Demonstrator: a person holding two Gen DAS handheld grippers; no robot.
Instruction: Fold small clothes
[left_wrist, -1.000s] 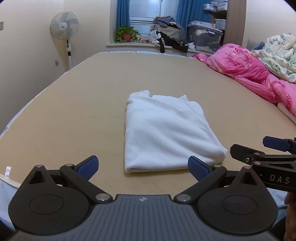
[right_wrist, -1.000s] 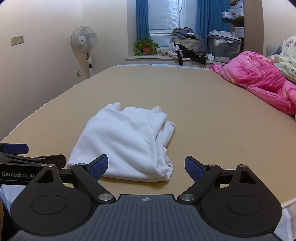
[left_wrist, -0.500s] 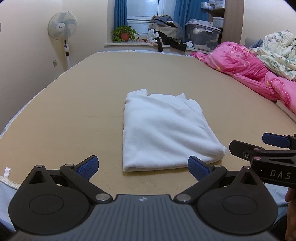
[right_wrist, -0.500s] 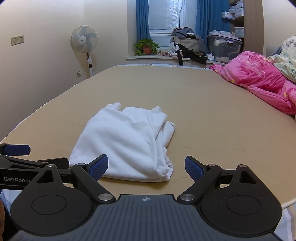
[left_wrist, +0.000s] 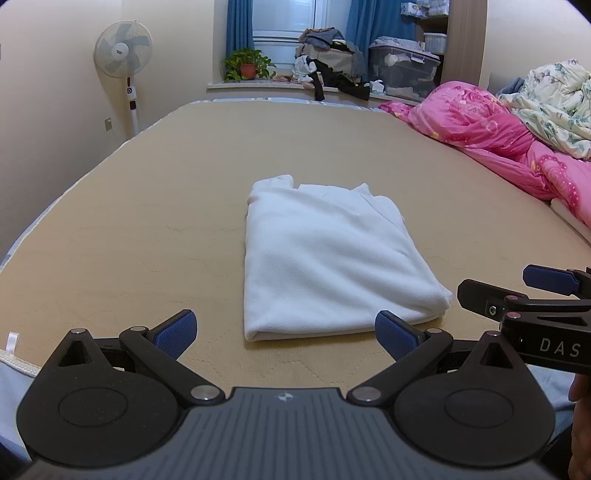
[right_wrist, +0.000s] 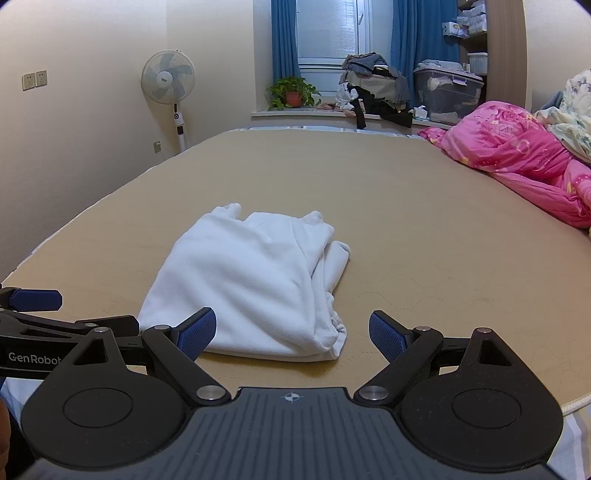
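A white garment (left_wrist: 332, 262) lies folded into a rough rectangle on the tan bed cover (left_wrist: 147, 206), its layered edges showing on the right side in the right wrist view (right_wrist: 255, 280). My left gripper (left_wrist: 284, 330) is open, hovering just short of the garment's near edge with nothing between its blue pads. My right gripper (right_wrist: 293, 332) is open too, just in front of the garment's near right corner. Each gripper shows at the edge of the other's view: the right one (left_wrist: 532, 295) and the left one (right_wrist: 55, 314).
A pink quilt (left_wrist: 498, 136) and a floral quilt (left_wrist: 554, 99) are heaped along the bed's right side. A standing fan (left_wrist: 123, 51) is at the left wall. A windowsill behind the bed holds a potted plant (left_wrist: 247, 66), piled clothes and a storage bin (left_wrist: 402, 70).
Both grippers stay open and nearly still; the left view has shifted slightly, so the garment sits a little left and lower. The garment has not moved.
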